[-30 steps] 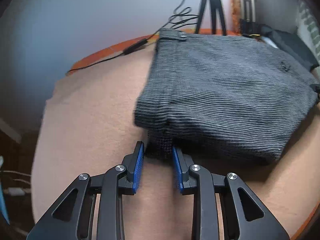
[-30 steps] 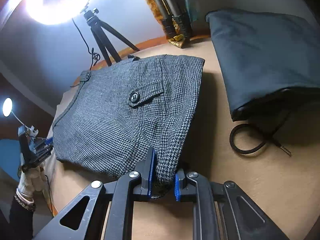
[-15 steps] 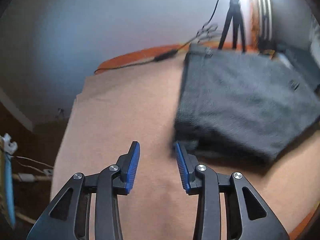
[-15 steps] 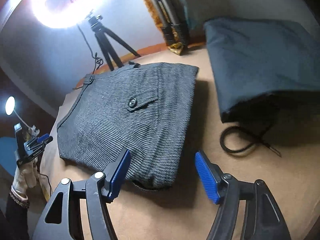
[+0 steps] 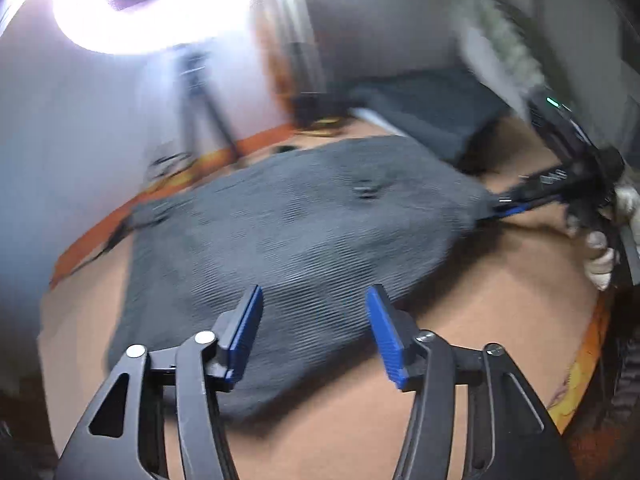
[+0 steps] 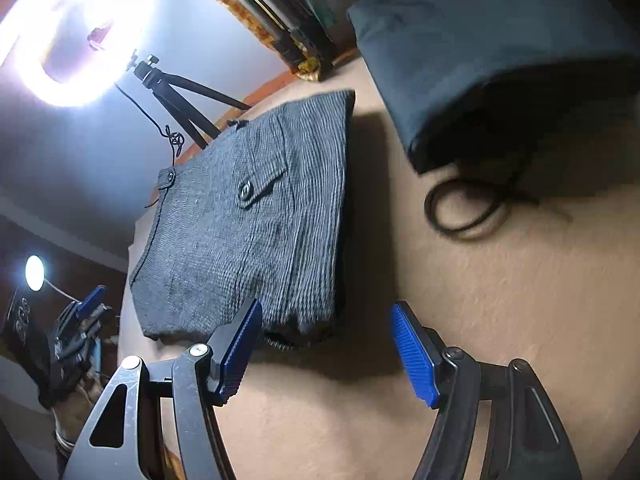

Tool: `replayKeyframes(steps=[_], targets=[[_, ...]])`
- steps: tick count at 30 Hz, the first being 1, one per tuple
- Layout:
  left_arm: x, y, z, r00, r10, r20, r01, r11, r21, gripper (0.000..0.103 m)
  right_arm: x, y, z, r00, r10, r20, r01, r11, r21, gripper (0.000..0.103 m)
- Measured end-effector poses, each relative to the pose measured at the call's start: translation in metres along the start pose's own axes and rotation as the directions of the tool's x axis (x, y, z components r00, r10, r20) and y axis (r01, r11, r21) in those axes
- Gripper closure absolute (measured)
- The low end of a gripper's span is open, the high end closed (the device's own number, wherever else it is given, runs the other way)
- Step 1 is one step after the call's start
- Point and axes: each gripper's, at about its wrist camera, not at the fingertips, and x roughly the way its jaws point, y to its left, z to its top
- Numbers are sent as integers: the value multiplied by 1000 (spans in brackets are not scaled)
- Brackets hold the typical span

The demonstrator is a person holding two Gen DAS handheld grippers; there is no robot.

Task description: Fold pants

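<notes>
The grey checked pants (image 6: 256, 232) lie folded into a compact stack on the tan table (image 6: 500, 320), button pocket flap facing up. They also show, blurred, in the left wrist view (image 5: 304, 240). My left gripper (image 5: 314, 332) is open and empty, hovering over the near edge of the stack. My right gripper (image 6: 326, 348) is open and empty, just in front of the stack's near corner, not touching it. The right gripper also shows in the left wrist view (image 5: 520, 204) at the stack's right corner. The left gripper shows at the far left of the right wrist view (image 6: 86, 304).
A dark blue folded cloth (image 6: 500, 40) lies at the back right with a black cable loop (image 6: 464, 208) in front of it. A ring light (image 6: 76, 32) on a tripod (image 6: 180, 88) stands behind the table. The table's orange rim (image 5: 580, 376) is near on the right.
Both grippers have let go of the pants and opened wide. The left gripper swung away and back over the stack's near edge. The right gripper pulled back slightly.
</notes>
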Motion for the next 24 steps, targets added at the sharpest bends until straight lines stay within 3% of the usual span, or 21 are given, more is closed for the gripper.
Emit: replayKeyframes(steps=[1, 2, 5, 10, 16, 19, 21, 23, 24], targets=[[10, -17, 6, 1000, -24, -15, 24, 999, 42, 48, 3, 0, -2, 1000, 13, -11, -13, 1000, 12, 40], [13, -27, 10, 999, -39, -22, 40, 997, 62, 48, 6, -1, -3, 999, 28, -23, -28, 999, 20, 53], [32, -61, 20, 994, -94, -50, 101, 985, 143, 48, 10, 2, -2, 996, 79, -35, -78, 997, 20, 74], [62, -100, 35, 993, -88, -76, 105, 961, 256, 48, 0, 12, 6, 991, 135, 9, -135, 991, -4, 82], [98, -97, 45, 992, -66, -110, 89, 973, 215, 48, -6, 15, 15, 982, 186, 23, -186, 983, -4, 87], [101, -78, 46, 990, -108, -89, 118, 987, 113, 71, -13, 15, 20, 978, 204, 35, -204, 979, -14, 87], [98, -67, 47, 985, -157, -68, 159, 987, 29, 74, -16, 13, 23, 983, 177, 49, -176, 984, -30, 78], [95, -58, 46, 980, -196, -43, 195, 980, -31, 76, -20, 6, 25, 988, 138, 69, -138, 990, -8, 53], [94, -58, 46, 979, -200, -36, 199, 979, -37, 77, -22, 0, 27, 988, 128, 80, -130, 991, 16, 49]])
